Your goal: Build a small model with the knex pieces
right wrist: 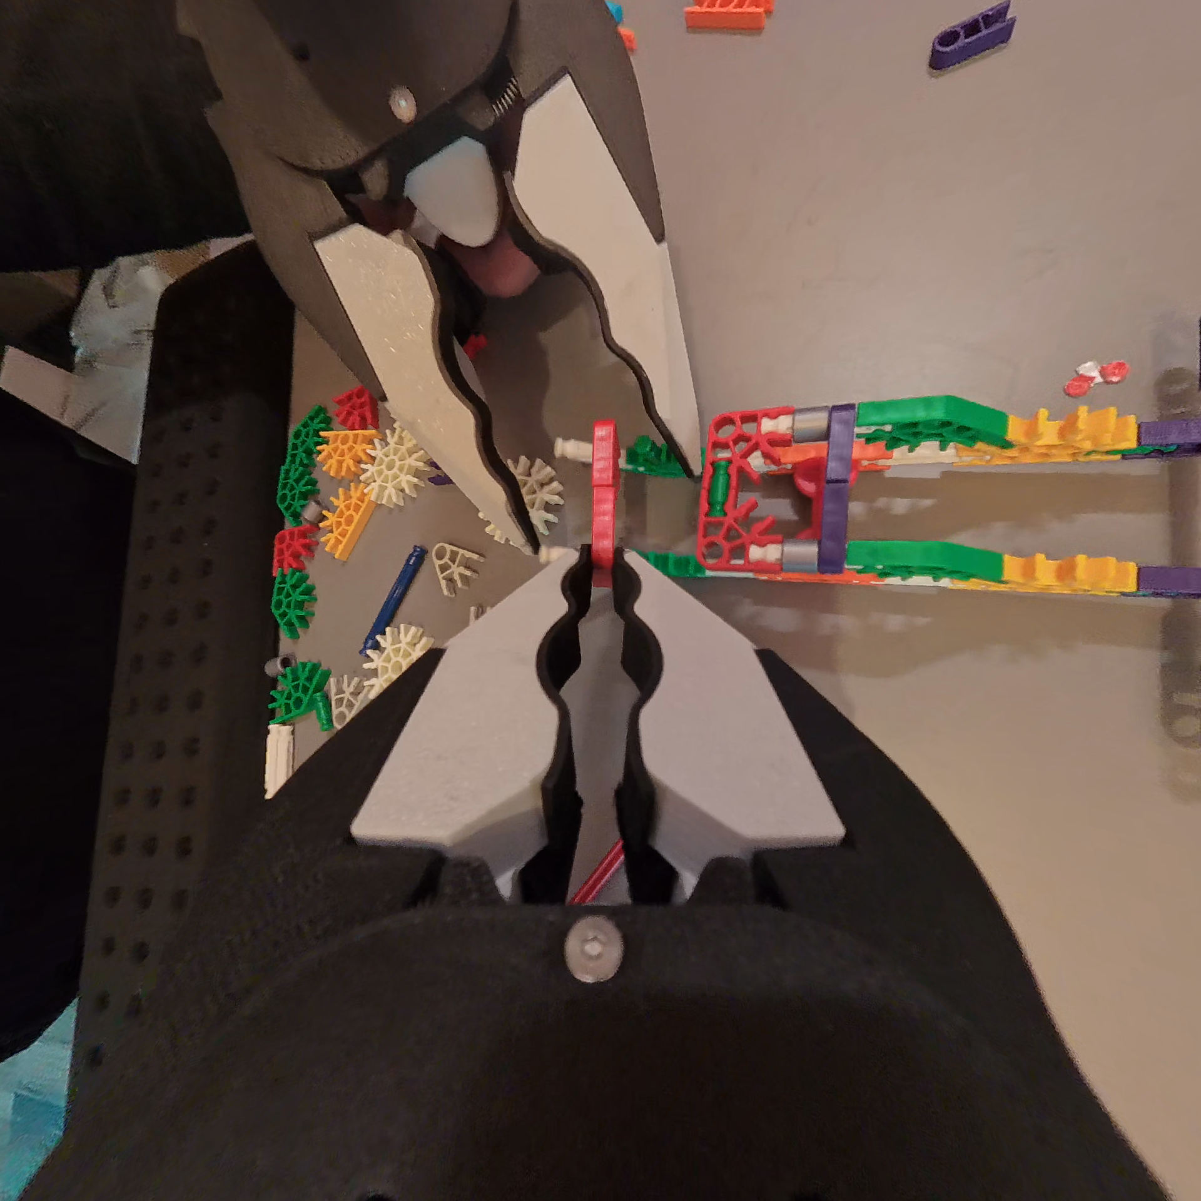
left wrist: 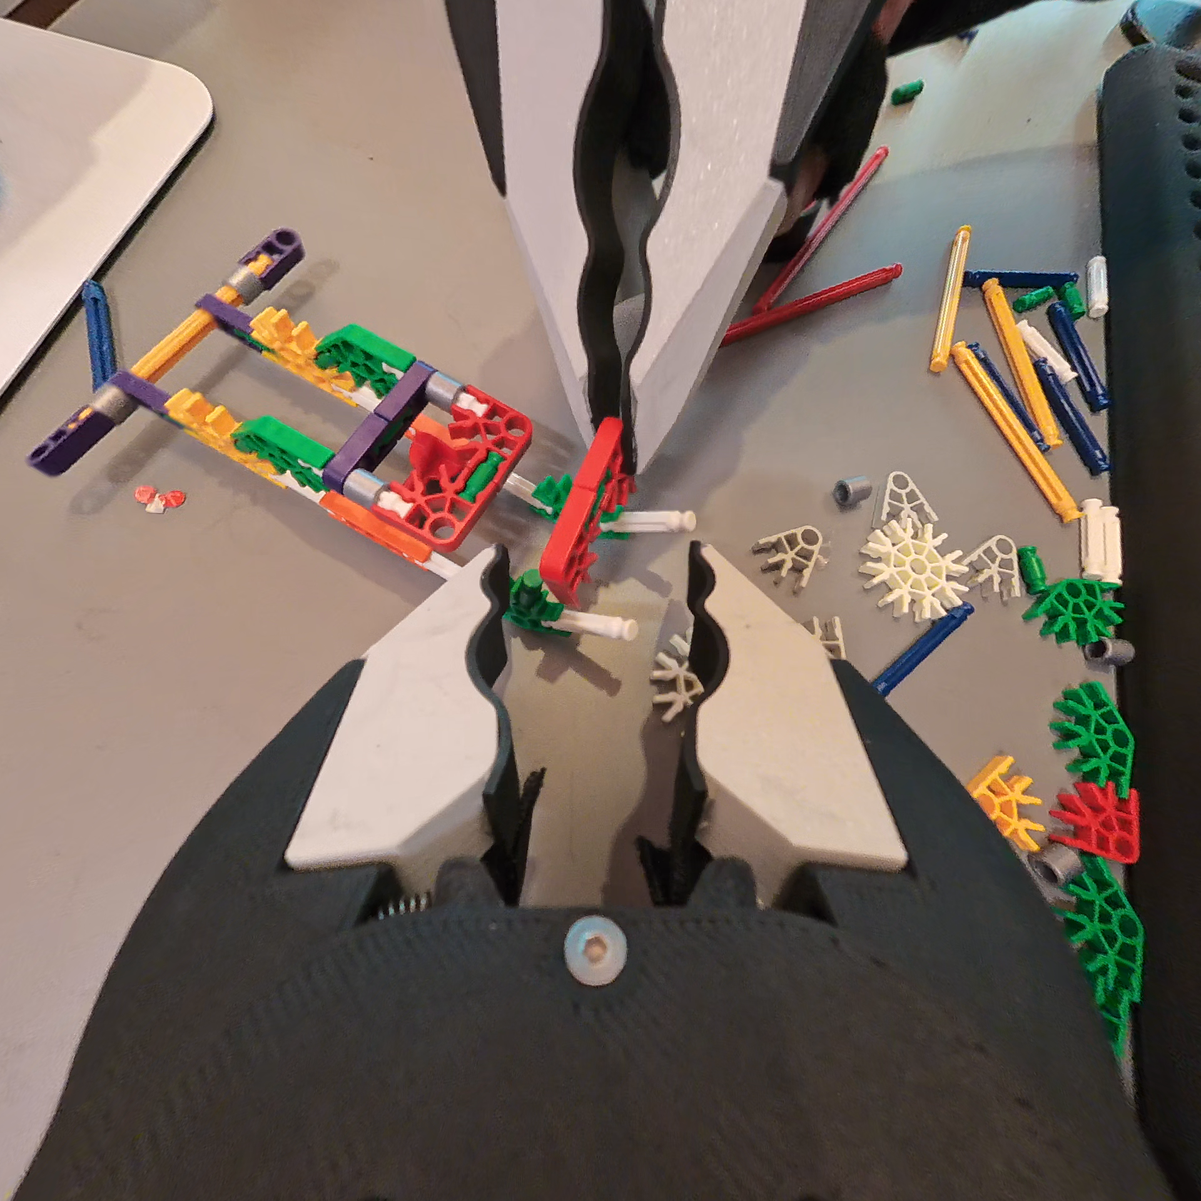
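A colourful rod-and-connector model (left wrist: 292, 403) lies on the grey table (left wrist: 390, 162). At its near end a red flat connector (left wrist: 585, 513) stands on edge. It sits on two white rods (left wrist: 650, 520) with green connectors (left wrist: 529, 601). My right gripper (left wrist: 617, 442) comes down from the top and is shut on the red connector's upper end. My left gripper (left wrist: 594, 565) is open, and its fingertips flank the red connector's lower end without touching it. In the right wrist view my right gripper (right wrist: 603, 560) pinches the red connector (right wrist: 604, 481). There the open left gripper (right wrist: 611, 510) straddles it, next to the model (right wrist: 910, 494).
Loose yellow and blue rods (left wrist: 1014, 364), a white snowflake connector (left wrist: 910, 572), green connectors (left wrist: 1092, 728) and red rods (left wrist: 812, 299) lie to the right. A black perforated object (left wrist: 1157, 390) borders them. A white flat slab (left wrist: 78, 162) lies upper left. A purple piece (right wrist: 968, 39) lies apart. My two grippers' fingertips are within a few centimetres of each other. Left tips and right tips are each some 20 centimetres from the purple piece (right wrist: 968, 39).
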Action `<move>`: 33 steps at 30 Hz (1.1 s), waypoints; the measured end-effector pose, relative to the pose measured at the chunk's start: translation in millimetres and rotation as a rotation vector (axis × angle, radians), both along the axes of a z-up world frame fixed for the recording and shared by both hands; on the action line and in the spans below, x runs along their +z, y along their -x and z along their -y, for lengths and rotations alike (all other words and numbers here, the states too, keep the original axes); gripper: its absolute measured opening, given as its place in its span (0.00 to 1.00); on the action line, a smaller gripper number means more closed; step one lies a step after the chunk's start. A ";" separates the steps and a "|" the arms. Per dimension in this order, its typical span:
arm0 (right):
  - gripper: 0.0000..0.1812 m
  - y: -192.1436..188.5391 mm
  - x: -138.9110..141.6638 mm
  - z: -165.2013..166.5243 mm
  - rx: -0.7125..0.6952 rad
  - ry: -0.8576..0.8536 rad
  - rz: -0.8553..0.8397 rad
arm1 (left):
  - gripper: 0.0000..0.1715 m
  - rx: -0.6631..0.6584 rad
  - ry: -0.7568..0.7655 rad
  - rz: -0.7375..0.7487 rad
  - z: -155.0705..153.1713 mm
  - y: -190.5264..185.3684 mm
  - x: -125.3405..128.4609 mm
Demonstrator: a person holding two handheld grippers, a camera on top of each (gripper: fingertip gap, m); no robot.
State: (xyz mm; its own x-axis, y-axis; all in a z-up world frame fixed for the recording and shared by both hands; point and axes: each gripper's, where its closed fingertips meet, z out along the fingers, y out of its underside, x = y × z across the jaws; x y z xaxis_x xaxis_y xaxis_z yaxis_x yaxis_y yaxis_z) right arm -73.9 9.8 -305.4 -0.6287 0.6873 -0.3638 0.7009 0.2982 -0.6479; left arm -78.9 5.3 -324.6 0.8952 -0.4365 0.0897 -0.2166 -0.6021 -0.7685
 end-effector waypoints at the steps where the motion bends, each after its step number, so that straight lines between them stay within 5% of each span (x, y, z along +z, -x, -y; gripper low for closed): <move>1: 0.02 0.0 -2.1 -0.3 -0.010 -0.005 -0.006 | 0.32 -0.001 0.000 0.002 1.0 0.7 0.7; 21: 0.02 19.6 0.4 1.9 -0.270 0.080 -0.079 | 0.44 0.064 -0.012 0.271 5.6 18.2 23.6; 29: 0.02 21.4 11.7 6.4 -0.275 0.073 -0.086 | 0.20 0.037 -0.009 0.256 15.9 50.6 32.2; 33: 0.02 23.3 6.9 4.9 -0.307 0.060 -0.050 | 0.18 -0.062 0.053 0.230 14.1 43.9 20.3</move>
State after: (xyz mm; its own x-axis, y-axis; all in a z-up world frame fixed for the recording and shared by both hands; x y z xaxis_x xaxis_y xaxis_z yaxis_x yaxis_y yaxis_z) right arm -97.2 4.9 -298.4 -0.4137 0.8260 -0.3829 0.7188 0.0381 -0.6942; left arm -122.8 -8.7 -304.3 0.8203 -0.4788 0.3129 -0.0768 -0.6342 -0.7693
